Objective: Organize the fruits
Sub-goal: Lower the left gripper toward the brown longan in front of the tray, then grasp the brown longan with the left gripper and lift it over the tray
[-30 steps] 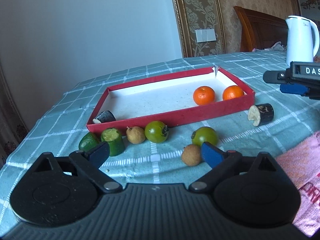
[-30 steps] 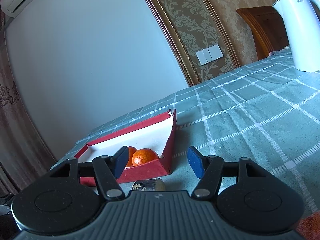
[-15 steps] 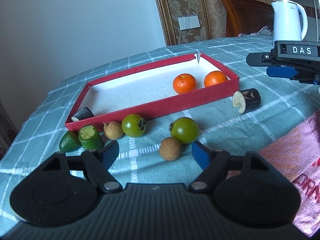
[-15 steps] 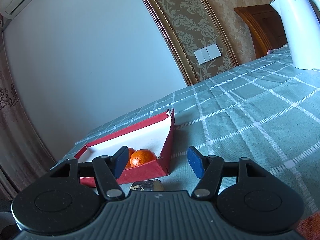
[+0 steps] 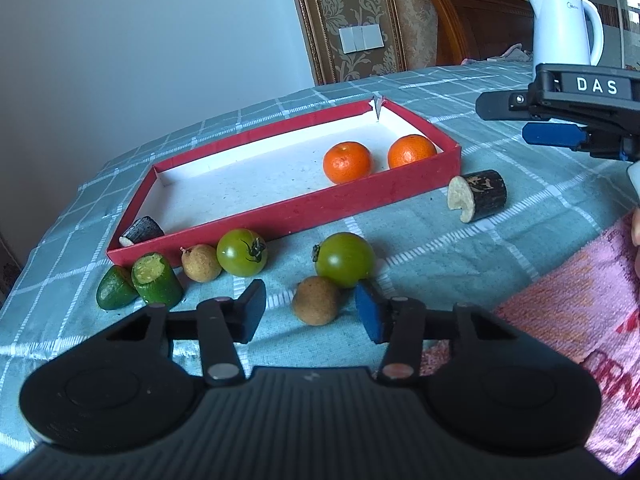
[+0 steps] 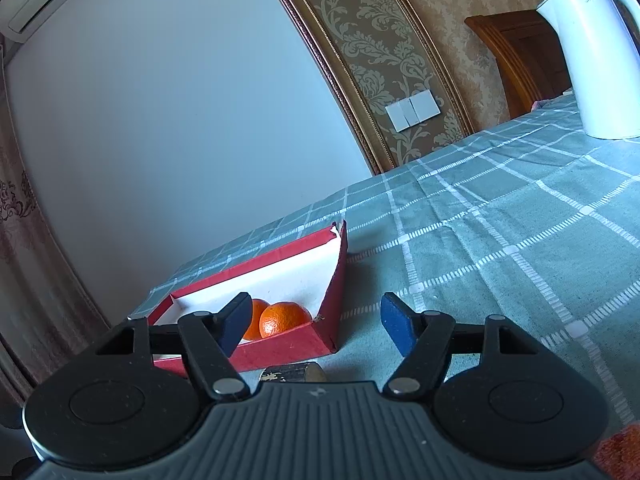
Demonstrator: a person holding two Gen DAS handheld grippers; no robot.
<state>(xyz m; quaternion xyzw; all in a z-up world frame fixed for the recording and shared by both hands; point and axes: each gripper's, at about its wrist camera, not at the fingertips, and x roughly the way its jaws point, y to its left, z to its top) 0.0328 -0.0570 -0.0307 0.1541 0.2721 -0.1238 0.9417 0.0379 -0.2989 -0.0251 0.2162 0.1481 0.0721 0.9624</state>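
A table covered by a grey-green checked cloth [image 5: 420, 236] is seen, carrying a shallow red cardboard tray with a white floor [image 5: 344, 204]; within it two round orange mandarins [image 5: 347, 162] lie near the right end and a dark cut piece [image 5: 142, 230] lies in the near left corner. The step in hand is judged to be the gathering of loose fruit into the tray. The left hand-held gripper [image 5: 310, 312] is held wide open and empty, low over the cloth, with a small round brown longan [image 5: 316, 300] between its fingers and a round green tomato [image 5: 345, 259] just behind it. A second green tomato [image 5: 242, 253], another longan [image 5: 200, 263] and two green cut pieces [image 5: 156, 280] lie along the tray's near wall, and a dark cut cylinder [image 5: 478, 196] rests beside its right end. The right hand-held gripper [image 6: 314, 326] is likewise open and empty, hovering above that cylinder. Next, a gentle closing on the longan is called for, then a lift over the tray wall.
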